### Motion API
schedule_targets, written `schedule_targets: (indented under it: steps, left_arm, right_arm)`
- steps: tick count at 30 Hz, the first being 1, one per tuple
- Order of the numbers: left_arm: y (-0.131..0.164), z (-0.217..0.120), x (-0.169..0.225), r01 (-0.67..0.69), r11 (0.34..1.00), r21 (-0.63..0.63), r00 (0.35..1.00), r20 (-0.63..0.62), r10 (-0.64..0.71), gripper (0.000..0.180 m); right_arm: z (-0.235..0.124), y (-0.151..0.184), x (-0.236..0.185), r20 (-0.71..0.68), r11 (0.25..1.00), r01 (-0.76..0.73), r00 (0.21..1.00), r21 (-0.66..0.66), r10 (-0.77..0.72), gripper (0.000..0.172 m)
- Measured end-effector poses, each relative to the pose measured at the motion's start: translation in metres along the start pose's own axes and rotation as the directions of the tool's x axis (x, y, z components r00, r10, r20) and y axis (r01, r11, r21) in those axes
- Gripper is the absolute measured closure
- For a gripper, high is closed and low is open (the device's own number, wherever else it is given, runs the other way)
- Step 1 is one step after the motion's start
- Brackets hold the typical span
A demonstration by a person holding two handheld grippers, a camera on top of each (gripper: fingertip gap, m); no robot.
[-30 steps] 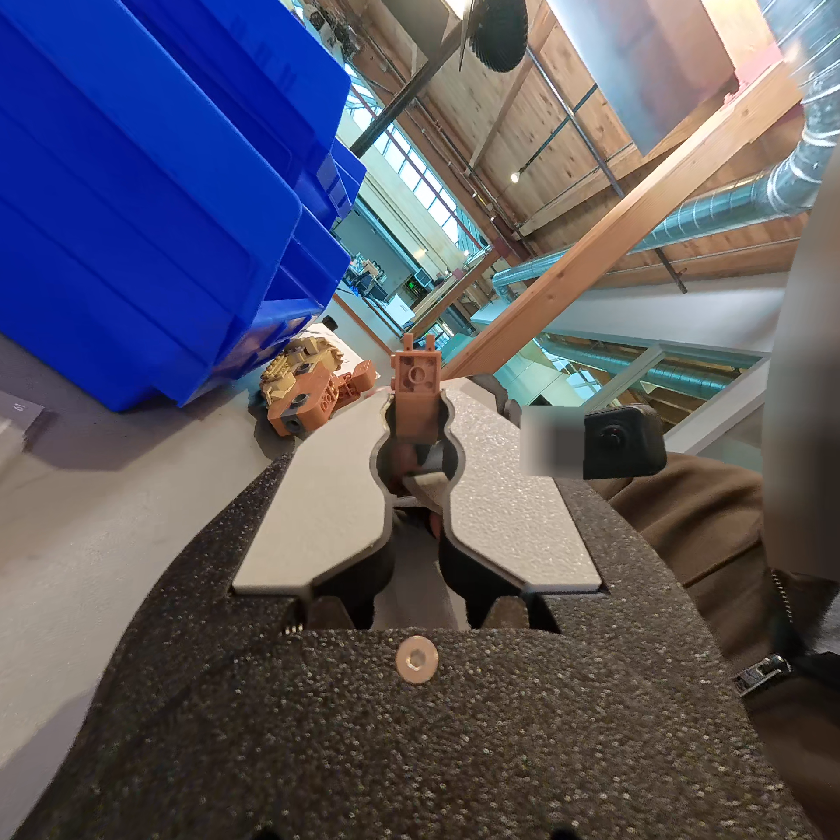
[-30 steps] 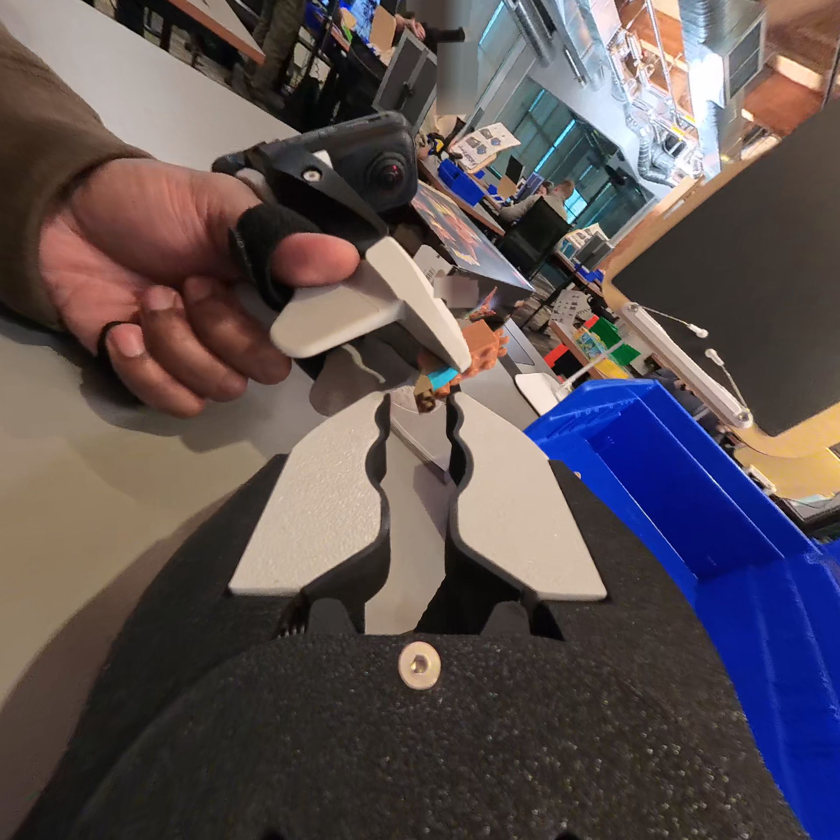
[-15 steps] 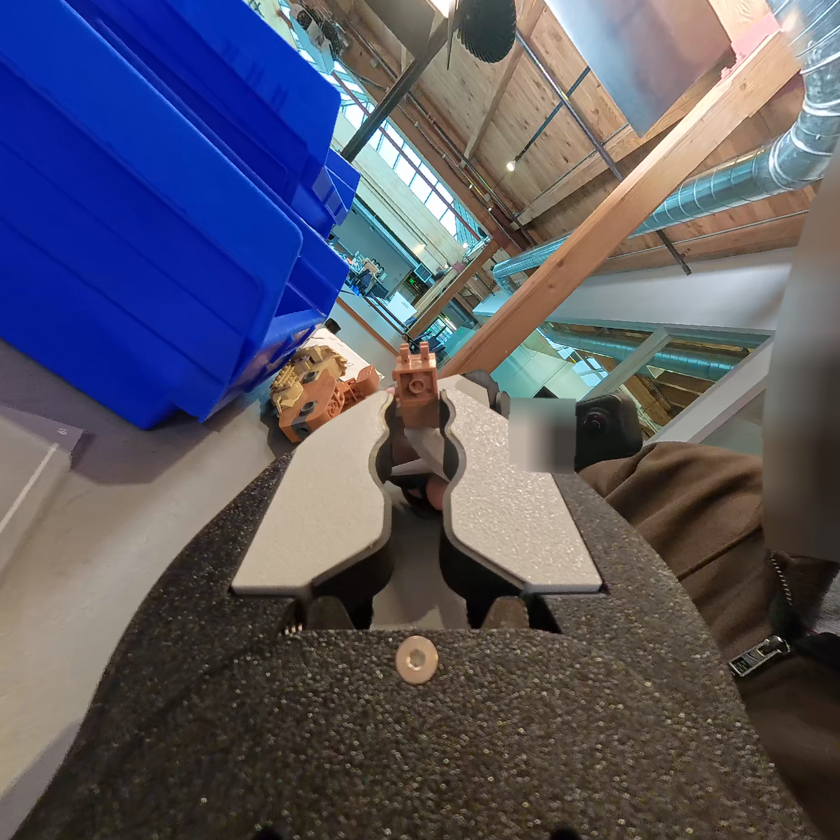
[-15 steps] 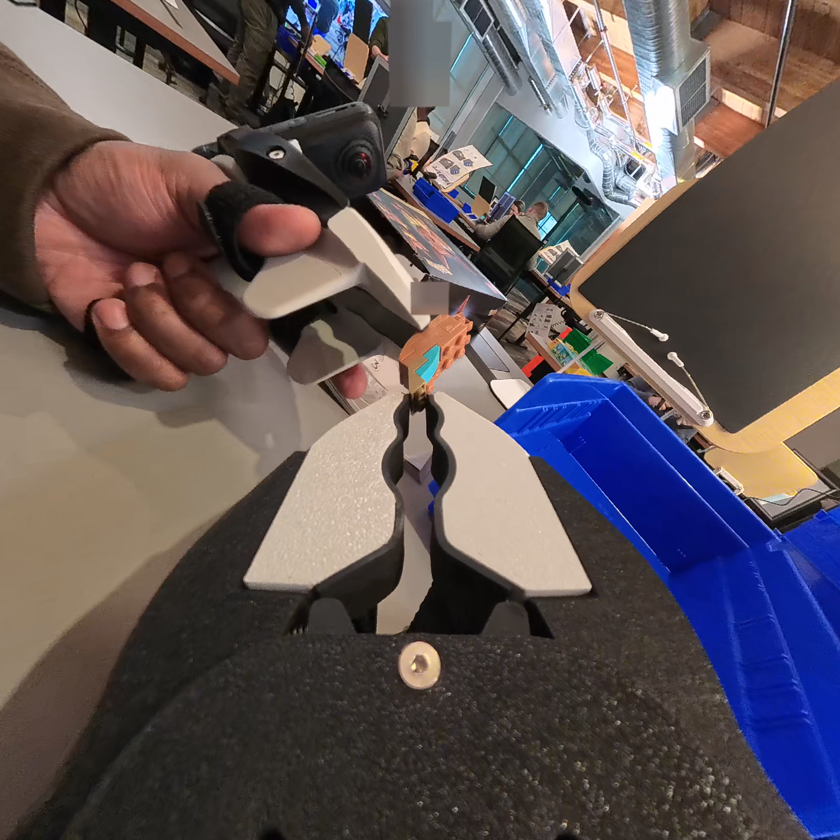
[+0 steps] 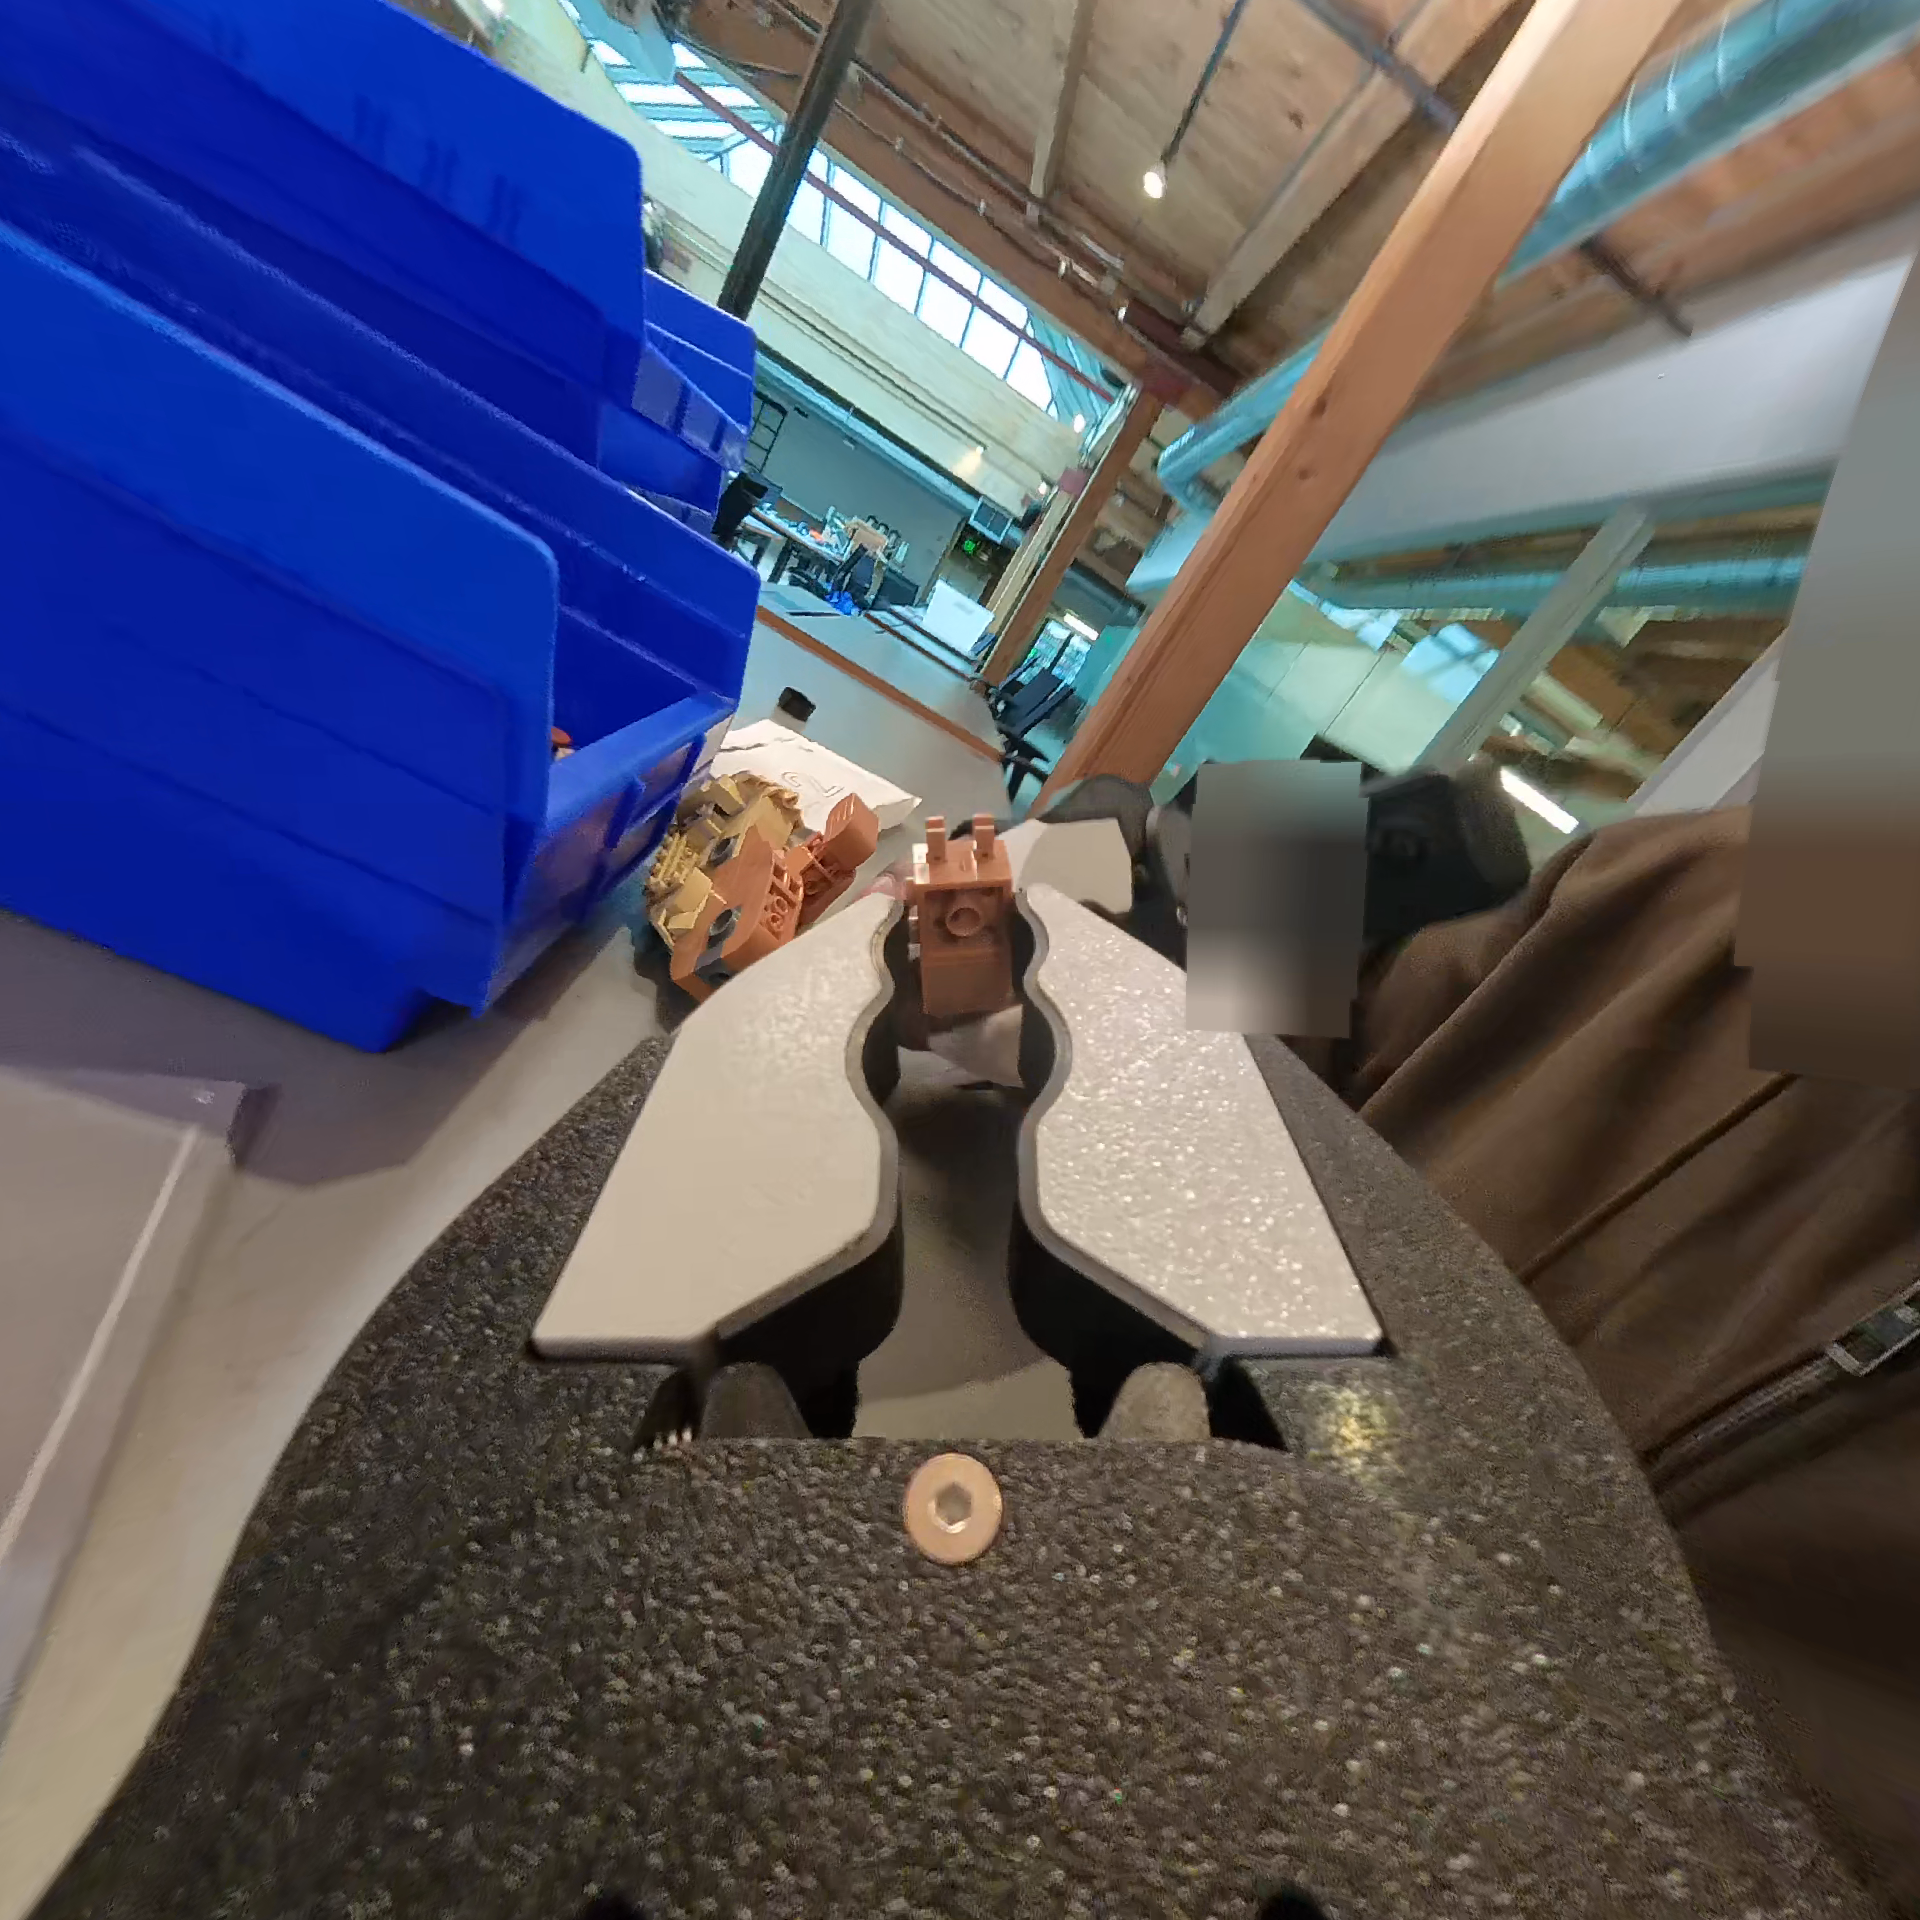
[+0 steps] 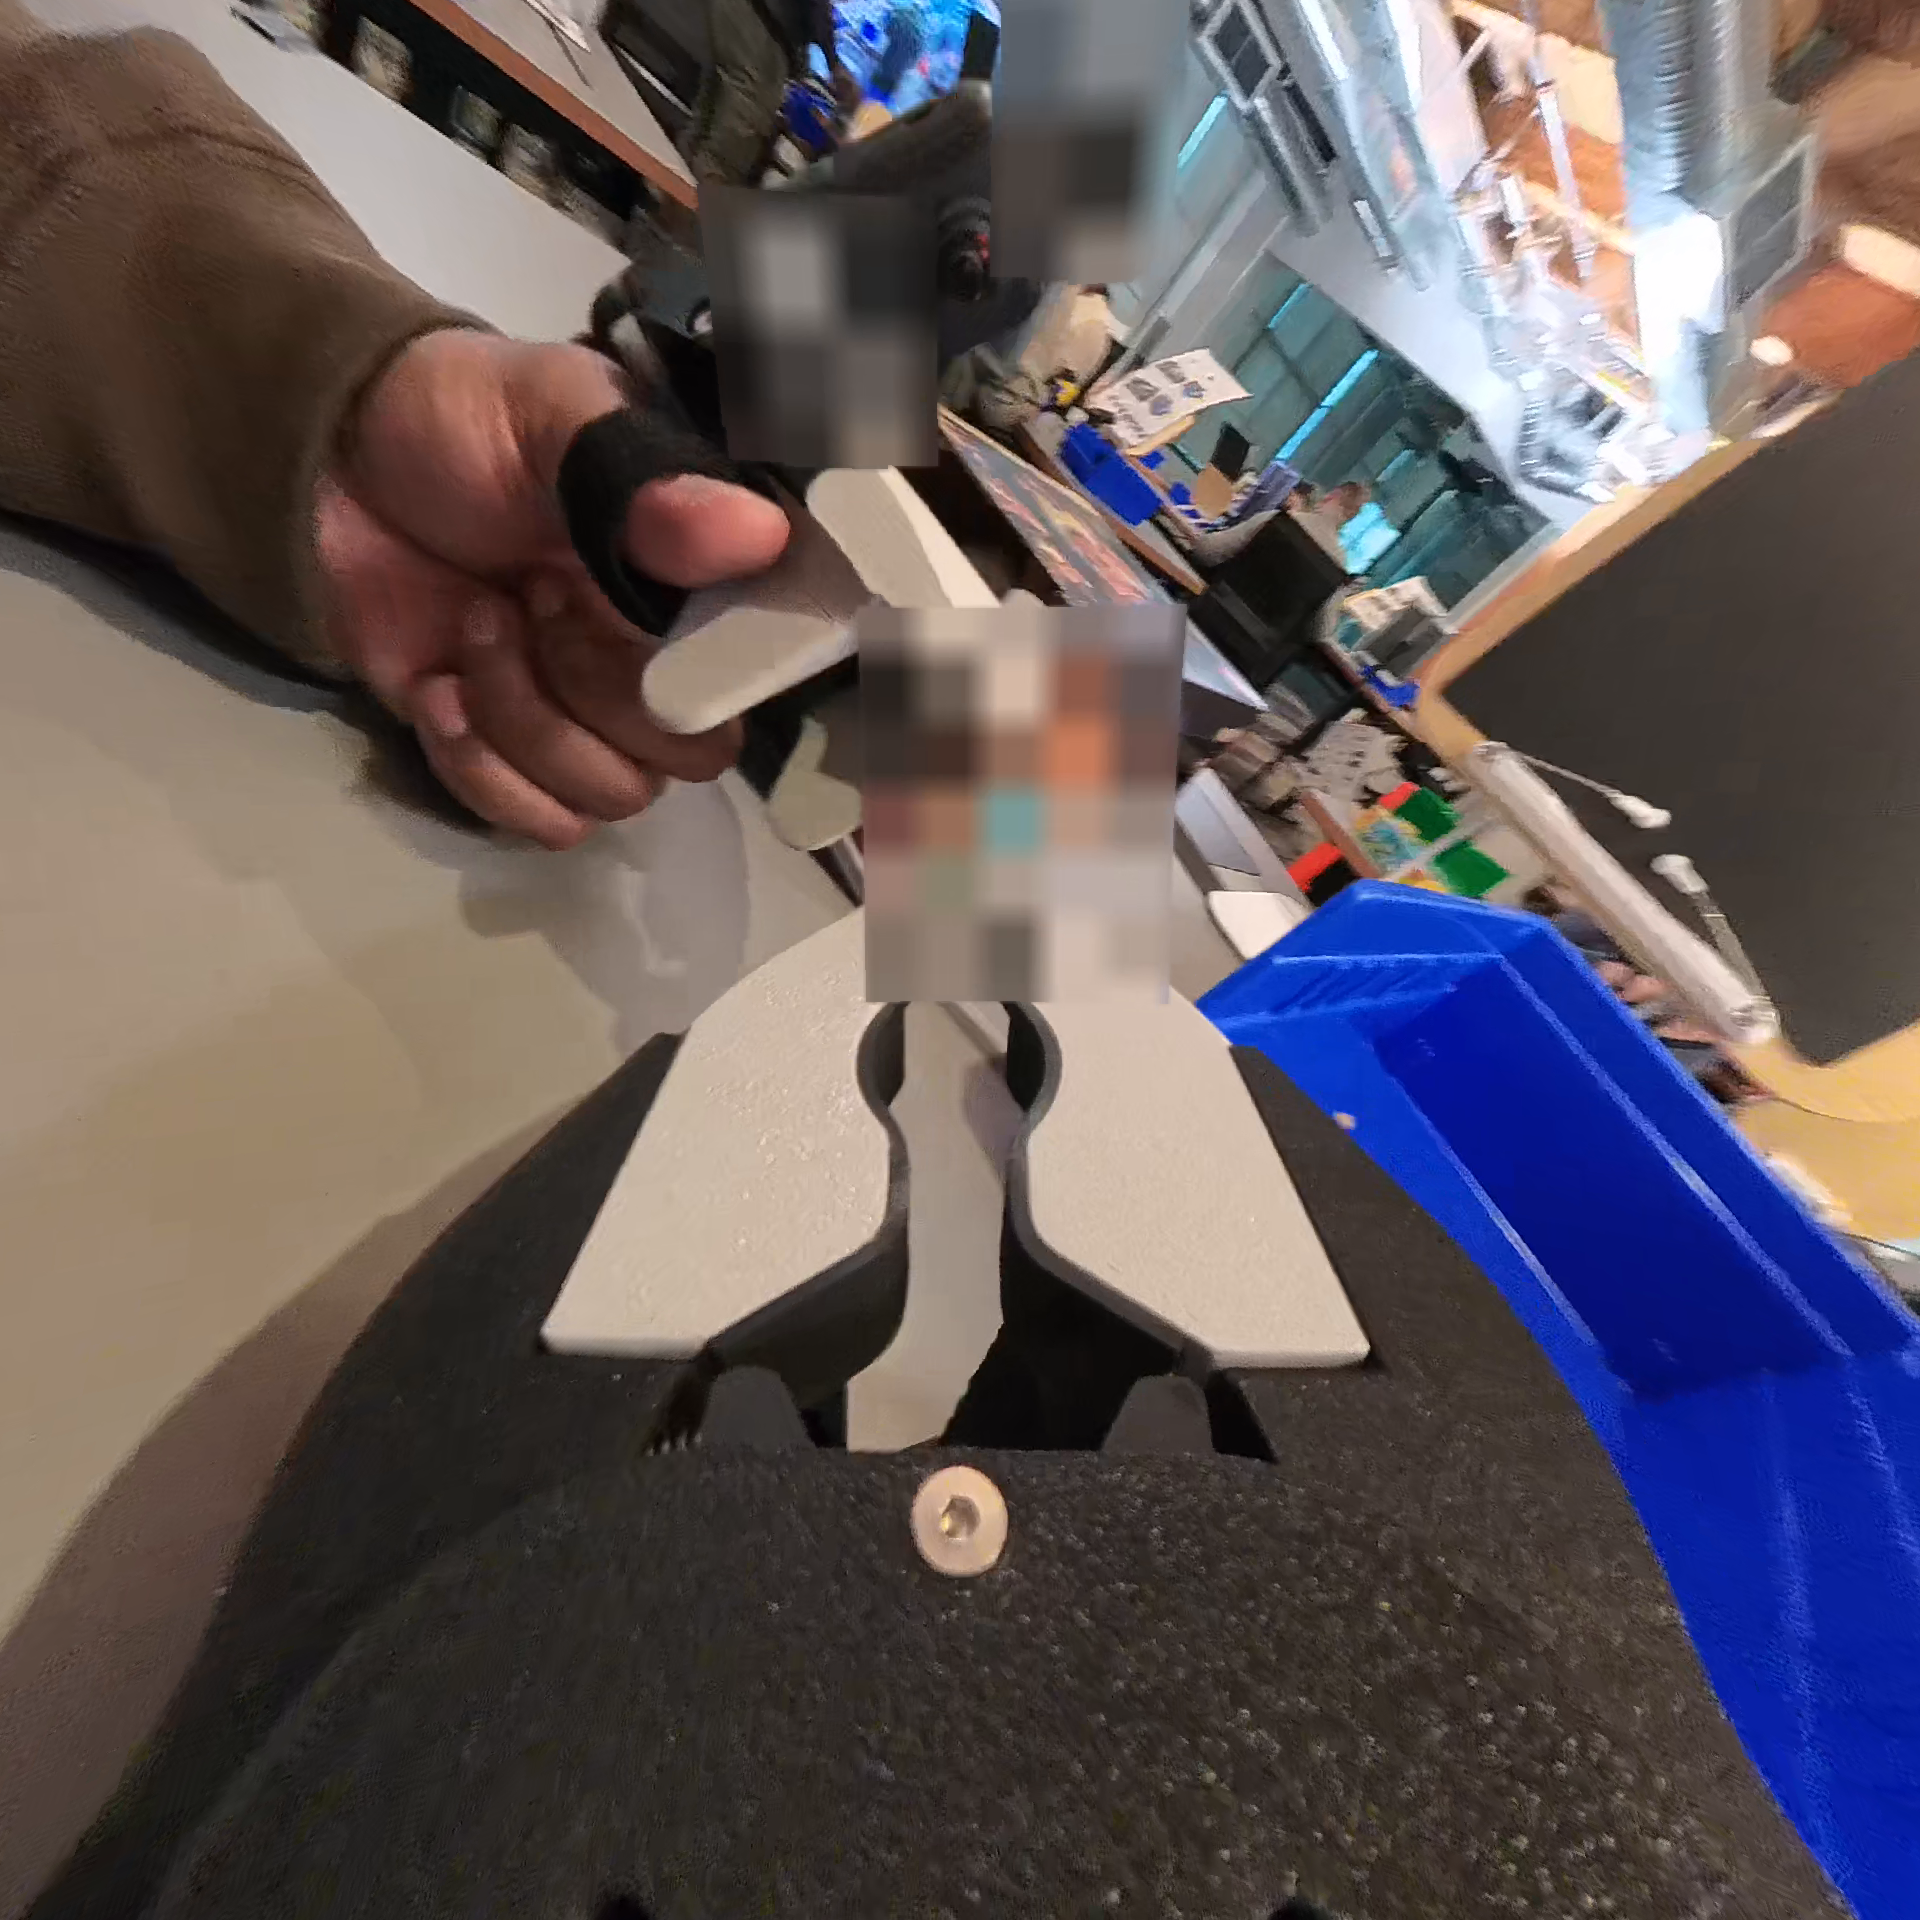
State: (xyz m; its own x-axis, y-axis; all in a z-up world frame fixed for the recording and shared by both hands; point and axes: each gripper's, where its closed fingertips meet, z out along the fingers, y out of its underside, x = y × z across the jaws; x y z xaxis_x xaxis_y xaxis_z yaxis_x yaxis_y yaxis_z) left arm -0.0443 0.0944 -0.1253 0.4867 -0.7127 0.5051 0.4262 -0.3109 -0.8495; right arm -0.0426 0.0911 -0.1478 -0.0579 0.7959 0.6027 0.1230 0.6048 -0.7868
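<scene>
My left gripper (image 5: 958, 935) is shut on a small brown brick piece (image 5: 961, 951) with two prongs on top; both pads press its sides. It is held above the grey table (image 5: 312, 1195). In the right wrist view a hand (image 6: 499, 623) holds that gripper, whose grey fingers (image 6: 727, 665) point toward mine. A mosaic patch covers its tips and those of my right gripper (image 6: 958, 1023). Lower down, the right fingers stand a little apart; I cannot see anything between them. In the left wrist view, a grey finger (image 5: 1075, 852) of the right gripper shows just behind the brick.
Stacked blue bins (image 5: 312, 520) stand at the left, with a pile of brown and tan bricks (image 5: 748, 883) beside them. A flat grey plate (image 5: 83, 1299) lies at the near left. Another blue bin (image 6: 1558, 1143) stands at the right of my right gripper. A brown sleeve (image 5: 1610, 1091) is at the right. My two grippers' fingertips are within a few centimetres of each other.
The left gripper has kept its hold on the brown piece and tilted down toward the table. The right fingers closed under the brown piece, then spread a little; their tips are now hidden.
</scene>
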Motion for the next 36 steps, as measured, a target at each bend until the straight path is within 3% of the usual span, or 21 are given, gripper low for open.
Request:
schedule_targets:
  steps: [6,11,13,21,36]
  left_arm:
    - [0.005,-0.001,0.014,-0.162,0.986,-0.048,0.986,-0.056,0.159,0.162]
    - [0.017,0.003,0.026,-0.197,0.976,-0.091,0.974,-0.130,0.184,0.162]
    - [0.019,0.004,0.028,-0.201,0.975,-0.098,0.972,-0.147,0.186,0.162]
    - [0.020,0.005,0.020,-0.135,0.983,-0.122,0.986,-0.112,0.122,0.153]
    - [0.024,0.008,0.013,-0.173,0.974,-0.144,0.985,-0.038,0.170,0.161]
  right_arm:
    - [-0.009,-0.010,-0.011,0.255,0.951,-0.305,0.925,0.053,0.283,0.136]
    - [-0.012,-0.018,-0.023,0.386,0.899,-0.438,0.833,0.024,0.396,0.142]
    - [-0.012,-0.016,-0.025,0.390,0.901,-0.433,0.832,0.011,0.395,0.151]
    - [-0.010,-0.009,-0.015,0.340,0.878,-0.478,0.823,-0.018,0.455,0.152]
    - [-0.009,-0.008,-0.011,0.338,0.853,-0.521,0.800,-0.019,0.496,0.152]
